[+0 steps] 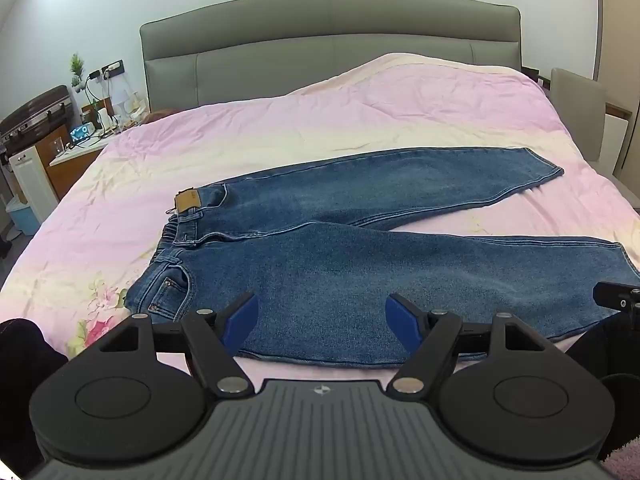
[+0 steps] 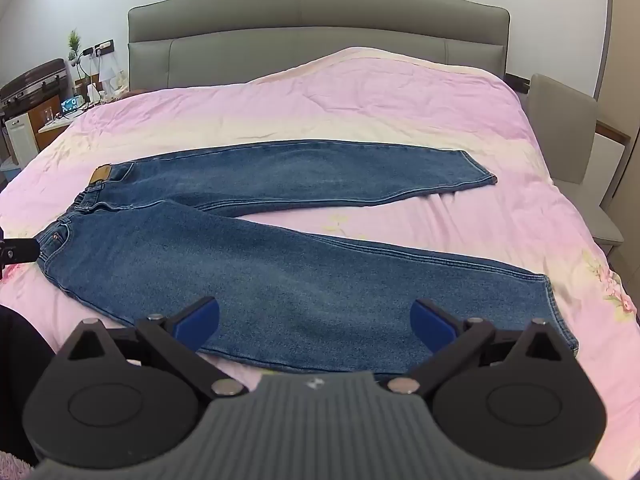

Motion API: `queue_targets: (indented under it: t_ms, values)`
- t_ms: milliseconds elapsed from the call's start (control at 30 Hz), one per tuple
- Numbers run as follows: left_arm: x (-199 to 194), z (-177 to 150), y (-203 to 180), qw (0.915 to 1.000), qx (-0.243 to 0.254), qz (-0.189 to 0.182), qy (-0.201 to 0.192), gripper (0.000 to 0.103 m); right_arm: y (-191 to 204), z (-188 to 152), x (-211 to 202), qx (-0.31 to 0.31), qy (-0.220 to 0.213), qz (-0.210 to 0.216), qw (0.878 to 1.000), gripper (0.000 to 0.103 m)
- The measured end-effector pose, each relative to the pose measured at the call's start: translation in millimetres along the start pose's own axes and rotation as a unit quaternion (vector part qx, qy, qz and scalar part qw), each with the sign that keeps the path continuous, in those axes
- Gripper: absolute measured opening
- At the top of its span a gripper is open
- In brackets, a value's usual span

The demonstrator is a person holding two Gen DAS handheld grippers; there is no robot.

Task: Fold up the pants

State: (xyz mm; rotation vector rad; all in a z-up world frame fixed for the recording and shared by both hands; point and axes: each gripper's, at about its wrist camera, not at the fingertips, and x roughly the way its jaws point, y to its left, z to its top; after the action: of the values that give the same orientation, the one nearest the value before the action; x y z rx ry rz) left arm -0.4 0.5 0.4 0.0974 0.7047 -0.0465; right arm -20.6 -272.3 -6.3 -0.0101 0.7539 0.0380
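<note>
Blue jeans (image 1: 340, 264) lie flat on the pink bed, waistband with a tan patch (image 1: 187, 201) to the left, both legs spread apart and running right. They also show in the right wrist view (image 2: 280, 264). My left gripper (image 1: 322, 316) is open and empty, hovering over the near leg close to the hip. My right gripper (image 2: 316, 320) is open and empty, over the near leg toward the hem (image 2: 554, 300). The far leg ends at a hem (image 1: 548, 168) further back.
The pink floral bedspread (image 1: 360, 108) covers the bed, with a grey headboard (image 1: 328, 40) behind. A cluttered nightstand (image 1: 86, 136) stands at the left and a grey chair (image 1: 580, 116) at the right. The near bed edge is just below the grippers.
</note>
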Motion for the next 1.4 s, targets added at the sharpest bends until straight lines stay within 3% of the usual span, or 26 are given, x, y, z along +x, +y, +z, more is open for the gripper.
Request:
queue_targets:
  t_ms: [167,1400]
  values:
    - [-0.9,-6.1,2.1,1.0,0.004,0.0,-0.007,0.081,0.3,-0.3,-0.5,0.001,-0.002,0.0,1.0,0.098]
    - [-11.4,1.3,-6.5,0.9997,0.017,0.013,-0.007,0.081,3.8,-0.6,-10.4,-0.016,-0.011,0.003,1.0,0.098]
